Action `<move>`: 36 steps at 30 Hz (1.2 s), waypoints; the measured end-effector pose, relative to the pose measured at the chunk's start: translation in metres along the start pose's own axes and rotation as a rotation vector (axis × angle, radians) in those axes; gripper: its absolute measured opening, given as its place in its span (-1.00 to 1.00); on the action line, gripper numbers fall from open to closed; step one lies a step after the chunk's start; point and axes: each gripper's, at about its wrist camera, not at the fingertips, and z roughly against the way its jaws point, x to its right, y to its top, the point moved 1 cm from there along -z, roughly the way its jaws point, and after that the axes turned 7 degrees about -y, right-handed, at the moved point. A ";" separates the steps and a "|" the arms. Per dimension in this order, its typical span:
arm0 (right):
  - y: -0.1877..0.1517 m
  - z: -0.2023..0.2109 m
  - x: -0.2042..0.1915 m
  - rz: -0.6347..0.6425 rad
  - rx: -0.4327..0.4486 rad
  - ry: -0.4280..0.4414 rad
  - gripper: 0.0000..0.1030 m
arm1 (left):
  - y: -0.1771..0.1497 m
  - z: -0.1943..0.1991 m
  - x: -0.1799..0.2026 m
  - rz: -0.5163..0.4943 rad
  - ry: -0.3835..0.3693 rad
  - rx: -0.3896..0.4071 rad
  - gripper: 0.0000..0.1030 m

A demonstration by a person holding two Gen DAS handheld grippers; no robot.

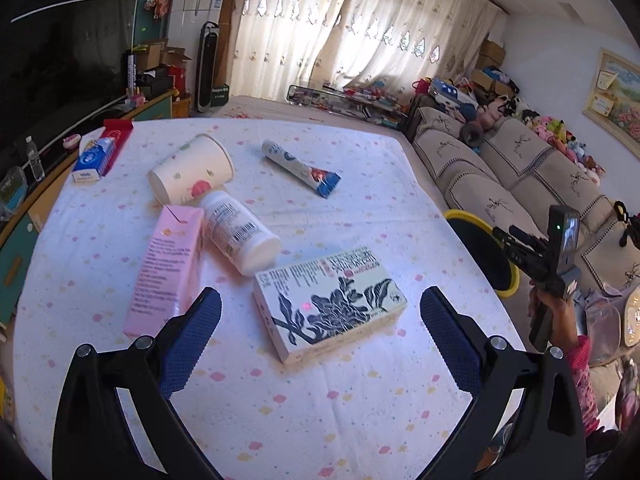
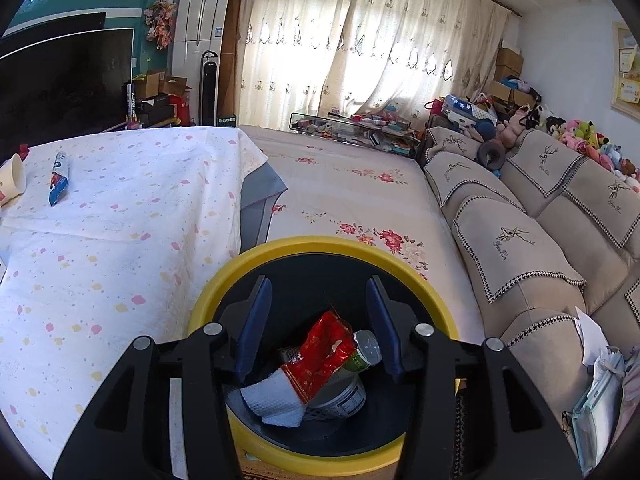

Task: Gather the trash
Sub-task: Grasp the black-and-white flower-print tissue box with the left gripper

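Observation:
My left gripper [image 1: 320, 312] is open over the table [image 1: 320, 420], its blue pads on either side of a white box with a dark floral print [image 1: 330, 304], not touching it. Beyond lie a pink carton [image 1: 166, 268], a white pill bottle [image 1: 240, 232], a tipped paper cup [image 1: 192, 170], a squeezed tube [image 1: 302, 168] and a red-and-blue box [image 1: 102, 152]. My right gripper [image 2: 316, 324] is open above the yellow-rimmed bin [image 2: 320, 246], nothing between its pads. Inside the bin lie a red wrapper [image 2: 324, 356], a white tissue [image 2: 272, 400] and a bottle [image 2: 366, 350].
The bin stands on the floor at the table's right edge, beside a beige sofa [image 2: 540, 240]. A floral mat [image 2: 340, 184] covers the floor beyond. A TV [image 1: 60, 60] and cabinet run along the left. A person's hand [image 1: 556, 308] holds the right gripper's handle at the right of the left wrist view.

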 end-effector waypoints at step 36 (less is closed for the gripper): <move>0.000 0.007 -0.006 -0.020 0.025 0.034 -0.08 | 0.004 -0.098 0.037 -0.270 -0.033 -0.169 0.90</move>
